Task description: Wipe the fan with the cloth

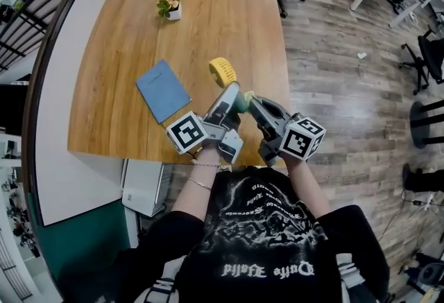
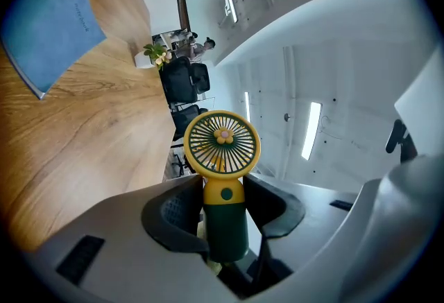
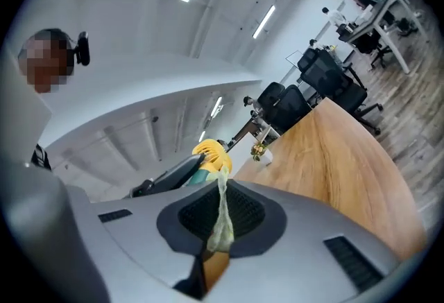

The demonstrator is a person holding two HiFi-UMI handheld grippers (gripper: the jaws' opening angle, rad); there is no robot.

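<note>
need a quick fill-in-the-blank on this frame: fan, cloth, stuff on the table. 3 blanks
1. The left tongs are shut on the fan, whose round head has a ___ rim.
2. The right tongs are shut on a pale ___.
3. On the table lies a ___ notebook.
Missing: yellow; cloth; blue.

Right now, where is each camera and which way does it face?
Head view: on the person's head, facing steeply down at the table; forearms, torso, left gripper, right gripper show.
Left gripper view: on left gripper, along its jaws, shut on the fan.
Right gripper view: on right gripper, along its jaws, shut on the cloth.
Shared: all show fan and table.
</note>
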